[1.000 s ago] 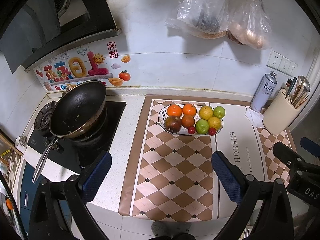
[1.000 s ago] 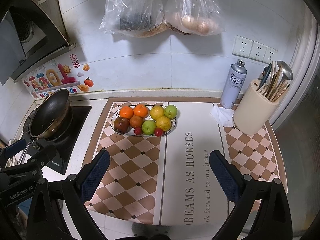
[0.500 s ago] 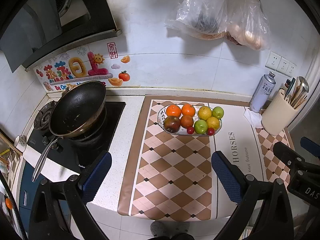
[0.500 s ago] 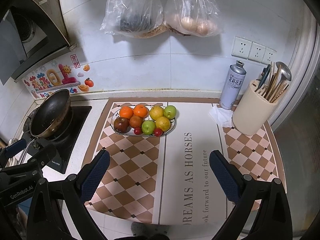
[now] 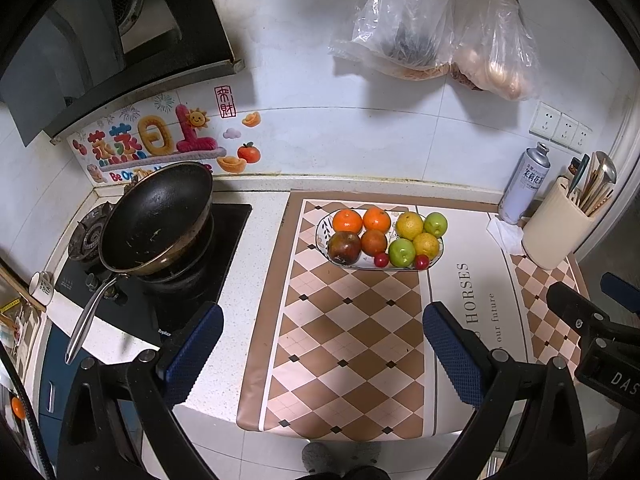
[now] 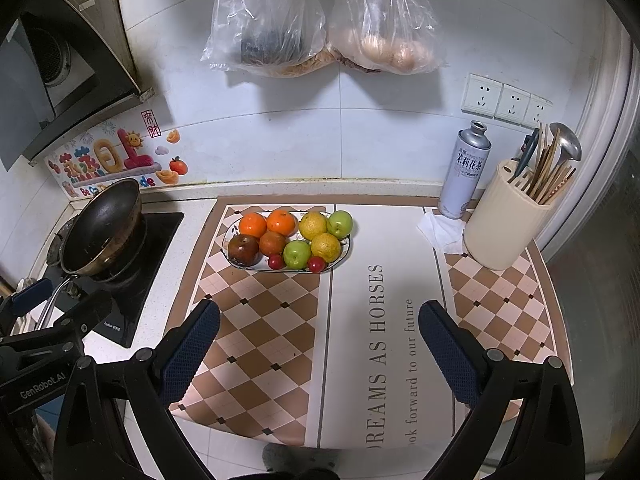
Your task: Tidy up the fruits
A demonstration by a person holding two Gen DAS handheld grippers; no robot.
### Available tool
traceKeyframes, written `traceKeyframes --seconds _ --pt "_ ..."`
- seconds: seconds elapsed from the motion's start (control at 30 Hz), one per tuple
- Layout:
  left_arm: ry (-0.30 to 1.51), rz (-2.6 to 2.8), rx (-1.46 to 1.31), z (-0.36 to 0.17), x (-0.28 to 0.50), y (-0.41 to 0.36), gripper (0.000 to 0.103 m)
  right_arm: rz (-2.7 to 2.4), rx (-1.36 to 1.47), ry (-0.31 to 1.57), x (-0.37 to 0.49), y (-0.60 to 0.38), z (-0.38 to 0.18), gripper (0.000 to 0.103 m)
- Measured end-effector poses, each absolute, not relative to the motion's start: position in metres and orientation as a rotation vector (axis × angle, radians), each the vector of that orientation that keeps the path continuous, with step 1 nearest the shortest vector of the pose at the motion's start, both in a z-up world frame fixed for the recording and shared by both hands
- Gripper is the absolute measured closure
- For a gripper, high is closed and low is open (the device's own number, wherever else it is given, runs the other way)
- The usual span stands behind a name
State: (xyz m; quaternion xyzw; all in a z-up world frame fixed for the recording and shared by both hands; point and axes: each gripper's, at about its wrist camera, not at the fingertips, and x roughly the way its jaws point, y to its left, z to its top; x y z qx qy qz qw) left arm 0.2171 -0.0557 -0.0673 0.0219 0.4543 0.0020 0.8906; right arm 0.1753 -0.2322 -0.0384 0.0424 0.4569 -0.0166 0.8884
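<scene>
Both tongs, left point(image 5: 320, 344) and right point(image 6: 319, 338), gape wide, empty, above the tabletop point(image 5: 248, 240); fruit plate point(image 6: 345, 256) apparently full.

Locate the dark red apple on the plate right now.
The dark red apple sits at the plate's near-left end in both views, touching the orange fruit on its right, with a mandarin just behind it.
</scene>
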Motion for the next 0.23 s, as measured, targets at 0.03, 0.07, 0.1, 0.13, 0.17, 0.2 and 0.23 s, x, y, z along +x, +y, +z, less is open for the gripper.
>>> traceKeyframes --seconds 0.03,0.07,0.1,0.13,0.17,0.2,0.23 --pt "0.943 0.003 0.045 -0.0674 0.2172 -0.0541 0.001 -0.035 0.087 0.950 0.1738 -0.2324 -0.0376 0.001" --pt "0.943 0.002 0.045 -0.0666 0.2163 -0.0558 0.001 -0.036 0.088 0.950 0.1720 -0.2328 -0.0367 0.001" --pt "0.941 0.002 0.045 -0.0652 0.2145 -0.0569 0.001 -0.036 0.088 0.950 0.1707 -0.2329 -0.0360 0.001" --pt "0.940 0.002 0.045 -0.0647 0.2137 -0.0558 0.001 -0.036 0.085 0.950 0.1724 -0.2330 -0.0366 0.001" --pt "0.936 0.001 0.045 -0.0632 0.2123 -0.0563 0.001 -0.037 0.086 0.950 0.1705 -0.2332 -0.0361 0.001" --pt "0.933 0.000 0.045 -0.0615 0.2114 -0.0571 0.001 -0.034 0.089 0.950 0.1723 -0.2332 -0.0366 0.001" --pt "0.932 -0.001 0.044 -0.0601 0.2108 -0.0567 0.001 -0.035 0.087 0.949 0.1726 -0.2333 -0.0366 0.001"
